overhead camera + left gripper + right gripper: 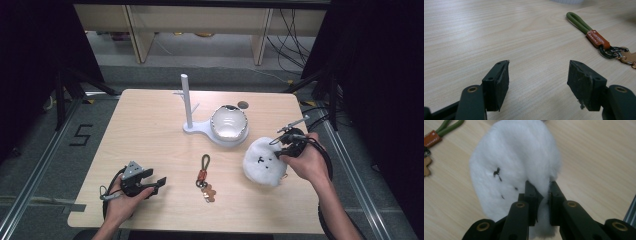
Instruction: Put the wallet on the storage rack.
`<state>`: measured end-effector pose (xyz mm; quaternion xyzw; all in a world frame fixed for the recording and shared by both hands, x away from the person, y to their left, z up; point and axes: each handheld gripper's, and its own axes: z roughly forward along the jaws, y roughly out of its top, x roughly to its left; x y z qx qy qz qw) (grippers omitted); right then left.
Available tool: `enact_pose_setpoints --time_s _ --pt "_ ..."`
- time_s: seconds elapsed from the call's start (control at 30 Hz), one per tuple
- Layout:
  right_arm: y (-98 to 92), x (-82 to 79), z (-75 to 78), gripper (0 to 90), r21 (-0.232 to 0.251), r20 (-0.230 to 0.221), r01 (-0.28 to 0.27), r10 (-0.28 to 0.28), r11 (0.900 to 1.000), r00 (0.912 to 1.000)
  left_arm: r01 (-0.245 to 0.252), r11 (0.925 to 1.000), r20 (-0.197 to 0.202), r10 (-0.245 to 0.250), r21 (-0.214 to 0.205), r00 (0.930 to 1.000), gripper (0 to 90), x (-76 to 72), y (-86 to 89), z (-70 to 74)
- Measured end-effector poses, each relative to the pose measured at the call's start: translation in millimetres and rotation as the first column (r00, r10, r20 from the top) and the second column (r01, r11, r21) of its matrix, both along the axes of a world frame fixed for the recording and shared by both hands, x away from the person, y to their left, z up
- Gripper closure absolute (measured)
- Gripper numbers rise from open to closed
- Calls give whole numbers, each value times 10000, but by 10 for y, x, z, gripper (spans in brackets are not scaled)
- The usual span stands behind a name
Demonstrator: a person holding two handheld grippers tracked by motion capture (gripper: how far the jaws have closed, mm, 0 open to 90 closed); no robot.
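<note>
A fluffy white plush toy point(263, 162) with a small stitched face hangs just above the table at the right, and my right gripper point(286, 148) is shut on its edge. In the right gripper view the two black jaws pinch a fold of the white plush toy point(511, 162), and my right gripper point(541, 191) holds it above the wood. My left gripper point(152, 182) rests low at the table's front left, open, with nothing between its fingers. In the left gripper view my left gripper point(537, 75) points across bare wood toward a green and orange keychain point(596, 37).
The green and orange keychain point(203, 176) with keys lies at the table's middle front. A white stand with an upright post point(186, 102) and a shiny bowl point(229, 123) sit at the back centre. Table edges run close behind both hands.
</note>
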<state>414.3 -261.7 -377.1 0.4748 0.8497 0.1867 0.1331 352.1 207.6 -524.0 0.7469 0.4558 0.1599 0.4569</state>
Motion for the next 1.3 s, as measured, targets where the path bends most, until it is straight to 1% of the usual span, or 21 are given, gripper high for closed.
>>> enact_pose_setpoints --time_s 0.03,0.07,0.13,0.17,0.27,0.4,0.47,0.6,0.63,0.7,0.73,0.8,0.83,0.93,0.97,1.0,1.03,1.13,1.17,1.23,1.3 --pt "1 14 24 818 -62 29 -106 106 9999 9999 28 10000 23 -27 -59 10000 330 4 1 -4" --pt "12 29 40 818 -37 134 -28 29 10000 9999 80 9999 7 -80 -103 10000 330 7 4 -6" --pt "26 52 76 818 -72 223 -42 44 10000 9997 3 10000 -1 -3 -75 10000 330 3 2 -4" --pt "27 61 99 818 -90 271 -147 149 9999 9995 1 10000 0 -1 -85 10000 330 3 2 -4" --pt "55 96 135 818 -96 393 -165 169 9998 9991 50 9998 -18 -50 -185 10000 330 7 3 -10" --pt "85 136 189 817 -275 553 -341 356 9990 9978 45 9998 -19 -46 -184 10000 330 7 3 -10" --pt "98 153 221 817 -390 551 -428 449 9983 9975 47 9998 -20 -47 -186 10000 330 7 3 -10" --pt "128 195 252 817 -482 520 -550 575 9973 9970 4 9999 52 -3 -148 10000 330 6 4 -9" --pt "137 204 257 817 -534 577 -554 584 9970 9966 -48 10000 9 48 -68 10000 330 1 5 -2" --pt "149 221 264 817 -575 536 -654 685 9962 9962 -17 9999 41 18 -132 10000 330 5 6 -7" --pt "157 235 267 817 -627 677 -625 668 9961 9955 -21 9999 36 21 -133 10000 330 5 5 -7" --pt "162 248 288 817 -681 666 -774 820 9947 9944 -21 9999 36 22 -134 10000 330 5 5 -7" --pt "176 257 296 816 -671 734 -687 736 9954 9946 -23 9999 40 23 -126 10000 330 5 5 -6" --pt "188 281 325 817 -732 842 -792 853 9942 9928 -32 9999 37 32 -142 10000 330 5 5 -7" --pt "196 283 340 816 -706 800 -778 833 9945 9933 -35 9999 31 35 -136 10000 330 5 5 -7" --pt "202 295 347 816 -740 919 -812 879 9939 9919 -29 9999 27 30 -138 10000 330 6 5 -7" --pt "209 299 353 816 -672 908 -810 870 9944 9921 -31 9999 25 32 -131 10000 330 6 4 -7" --pt "231 333 385 816 -698 1047 -842 913 9940 9903 -43 9999 12 43 -135 10000 330 7 5 -7" --pt "236 344 397 816 -784 1133 -909 994 9928 9886 -51 9999 8 52 -148 10000 330 7 5 -7" --pt "253 362 414 816 -803 1116 -926 1012 9925 9886 -45 9999 1 45 -159 10000 330 8 7 -7" --pt "265 386 427 816 -821 1210 -942 1038 9922 9872 -44 9999 -7 44 -155 10000 330 9 6 -8"
